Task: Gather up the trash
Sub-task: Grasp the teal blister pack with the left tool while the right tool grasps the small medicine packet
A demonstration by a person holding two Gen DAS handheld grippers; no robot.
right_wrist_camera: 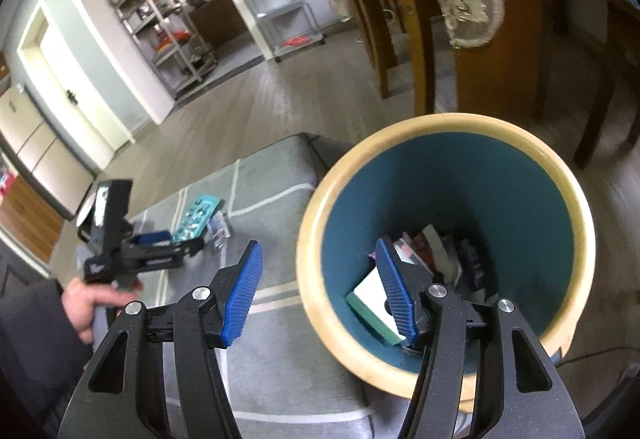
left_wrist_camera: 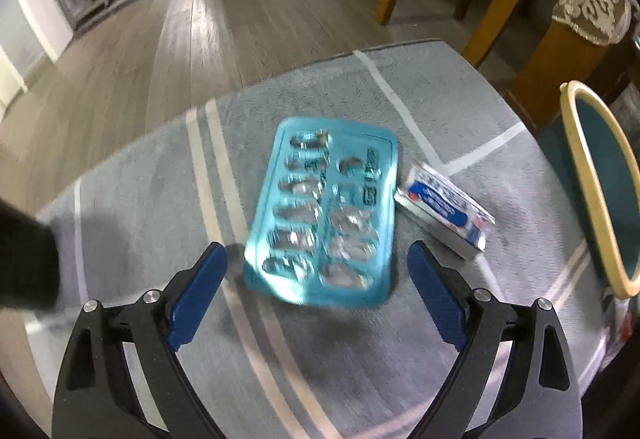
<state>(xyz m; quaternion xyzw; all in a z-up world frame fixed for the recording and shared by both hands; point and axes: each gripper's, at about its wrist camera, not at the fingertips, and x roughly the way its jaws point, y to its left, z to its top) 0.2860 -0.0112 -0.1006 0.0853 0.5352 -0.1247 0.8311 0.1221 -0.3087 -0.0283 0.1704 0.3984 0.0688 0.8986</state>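
Here, teal round bin with cream rim (right_wrist_camera: 440, 127) stands at the grey striped rug's (left_wrist_camera: 140, 175) edge, boxes already inside. Translucent blue plastic blister tray (left_wrist_camera: 320, 215) lies flat on the rug: probably light, springy, slick; pinch across a long edge. Small white-and-blue carton (left_wrist_camera: 444, 211) touches it. Left gripper (left_wrist_camera: 318, 271) gapes wide, empty, above it; right gripper (right_wrist_camera: 320, 291) unclenched, empty, straddling the rim.

Print on the blurred small packet (left_wrist_camera: 444, 209) unreadable; bin (left_wrist_camera: 600, 183) cut off at right edge; bin contents indistinct.
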